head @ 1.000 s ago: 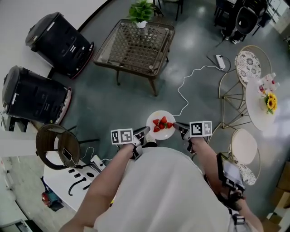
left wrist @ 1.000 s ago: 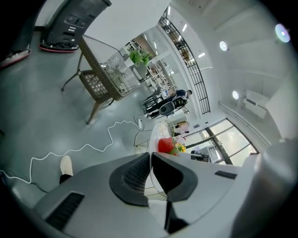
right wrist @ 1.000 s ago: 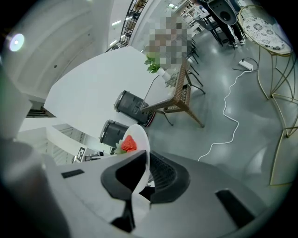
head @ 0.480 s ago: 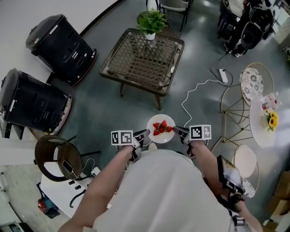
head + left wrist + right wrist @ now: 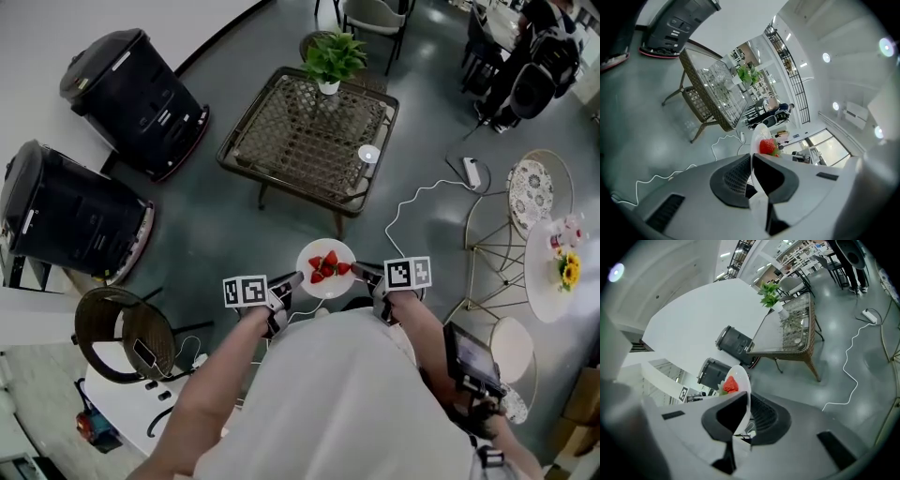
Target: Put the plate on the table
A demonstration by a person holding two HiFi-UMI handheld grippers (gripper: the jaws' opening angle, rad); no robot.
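We look steeply down over a person's shoulders and forearms at a polished grey floor (image 5: 220,230). A white plate (image 5: 328,288) is held in the air in front of the person, above the floor and near the closest edge of a low wicker table (image 5: 300,141) with a glass top, not touching it. Several strawberries (image 5: 326,265) lie on the plate.

The left gripper (image 5: 297,277) has its jaws closed on the plate's left rim, and the right gripper (image 5: 357,270) has its jaws closed on the right rim; in each gripper view we see the thin white edge pinched between the two dark pads, with a red strawberry beyond.

A potted plant (image 5: 333,58) stands at the far edge of the table, and a small white round object (image 5: 368,155) sits near its right side. Two large black machines (image 5: 131,89) stand on the floor to the left. A white cable (image 5: 419,200) snakes across the floor to a power strip (image 5: 472,172) on the right. Further right stands a round white table (image 5: 548,281) with yellow flowers (image 5: 566,272), with gold-framed chairs (image 5: 532,187) beside it
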